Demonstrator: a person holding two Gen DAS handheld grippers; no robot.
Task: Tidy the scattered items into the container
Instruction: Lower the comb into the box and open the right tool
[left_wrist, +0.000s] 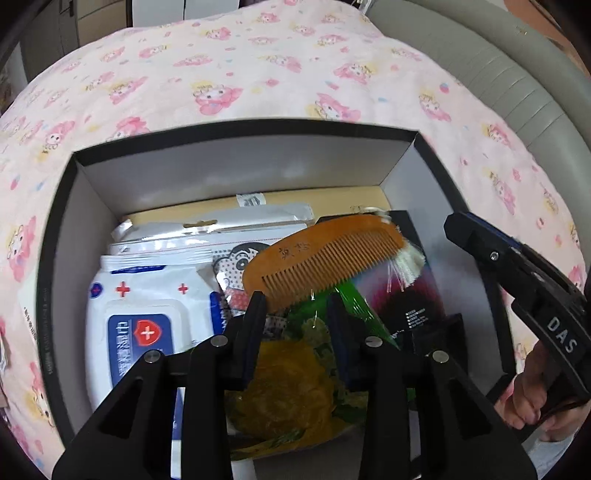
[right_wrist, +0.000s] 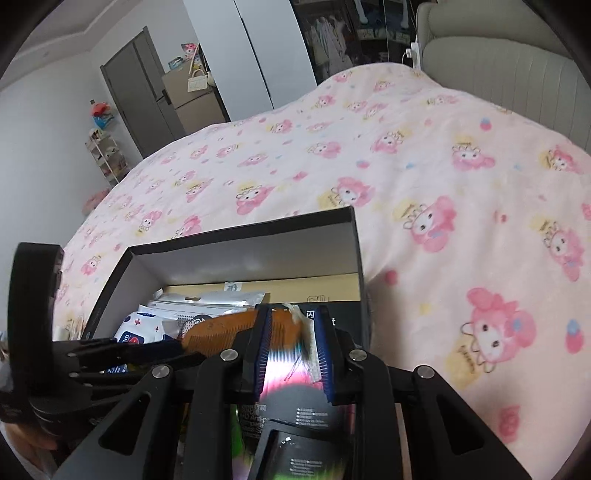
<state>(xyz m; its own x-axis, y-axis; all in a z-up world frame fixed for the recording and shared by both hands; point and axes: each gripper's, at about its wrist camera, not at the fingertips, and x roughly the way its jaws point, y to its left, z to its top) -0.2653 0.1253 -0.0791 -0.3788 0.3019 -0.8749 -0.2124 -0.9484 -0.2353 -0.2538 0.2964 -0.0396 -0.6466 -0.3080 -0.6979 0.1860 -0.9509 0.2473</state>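
Note:
A black box (left_wrist: 243, 127) with grey inner walls stands on the bed and holds several items. A wooden comb (left_wrist: 325, 254) with a white tassel lies tilted on top of them, over a white wet-wipes pack (left_wrist: 147, 306), a green and yellow snack bag (left_wrist: 295, 376) and a dark carton (left_wrist: 406, 295). My left gripper (left_wrist: 297, 299) is open above the snack bag, its fingertips just under the comb's teeth. My right gripper (right_wrist: 291, 314) is open over the box (right_wrist: 243, 234), with the comb's (right_wrist: 229, 328) tassel end between its fingers, which stand apart from it.
A pink cartoon-print blanket (right_wrist: 424, 184) covers the bed around the box. A grey padded headboard (right_wrist: 498, 66) stands at the far right. A door, a wardrobe and a small shelf (right_wrist: 107, 155) are across the room at the left.

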